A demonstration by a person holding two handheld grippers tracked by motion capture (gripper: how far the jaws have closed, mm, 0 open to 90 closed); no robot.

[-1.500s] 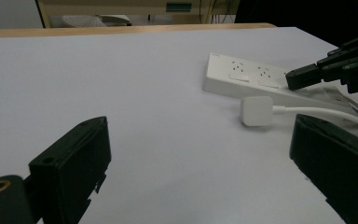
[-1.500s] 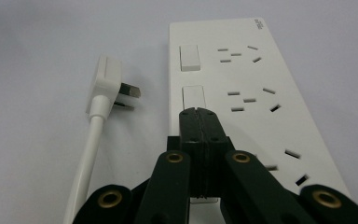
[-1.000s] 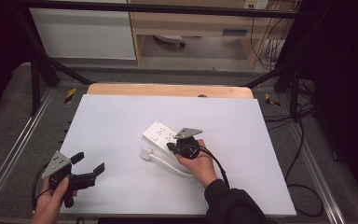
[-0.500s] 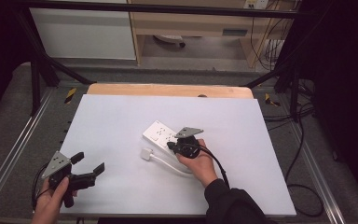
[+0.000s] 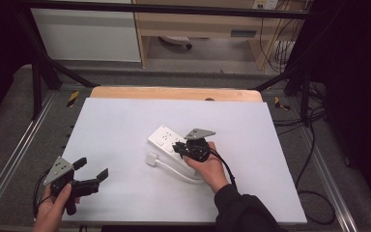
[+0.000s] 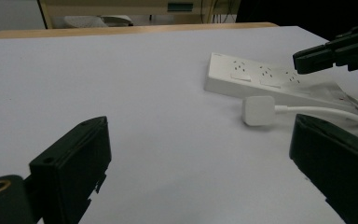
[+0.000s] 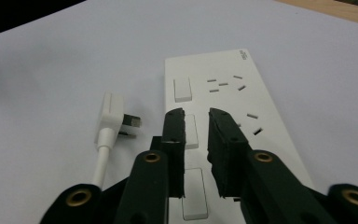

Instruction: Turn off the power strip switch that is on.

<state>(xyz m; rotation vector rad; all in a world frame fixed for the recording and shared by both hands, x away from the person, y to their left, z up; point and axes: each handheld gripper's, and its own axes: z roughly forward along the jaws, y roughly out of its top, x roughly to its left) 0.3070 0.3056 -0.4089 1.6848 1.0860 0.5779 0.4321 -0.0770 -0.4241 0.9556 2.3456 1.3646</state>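
A white sheet covered the desk (image 5: 125, 125), with a bare wooden strip along its far edge. Near the middle lay a white power strip (image 5: 163, 138), its plug (image 5: 152, 159) on the sheet just beside it, prongs facing the strip. The right gripper (image 5: 180, 148) hovered over the strip's switches, its jaws having just been opening to a narrow gap with nothing between them. The left gripper (image 5: 90, 170) rested well apart at the near left corner, jaws wide and empty.

Both tongs are black: the left tongs (image 5: 91, 175) and right tongs (image 5: 179, 148) each carry a grey triangular plate, brass-ringed screw holes, a black cable; dark right sleeve (image 5: 244, 212).
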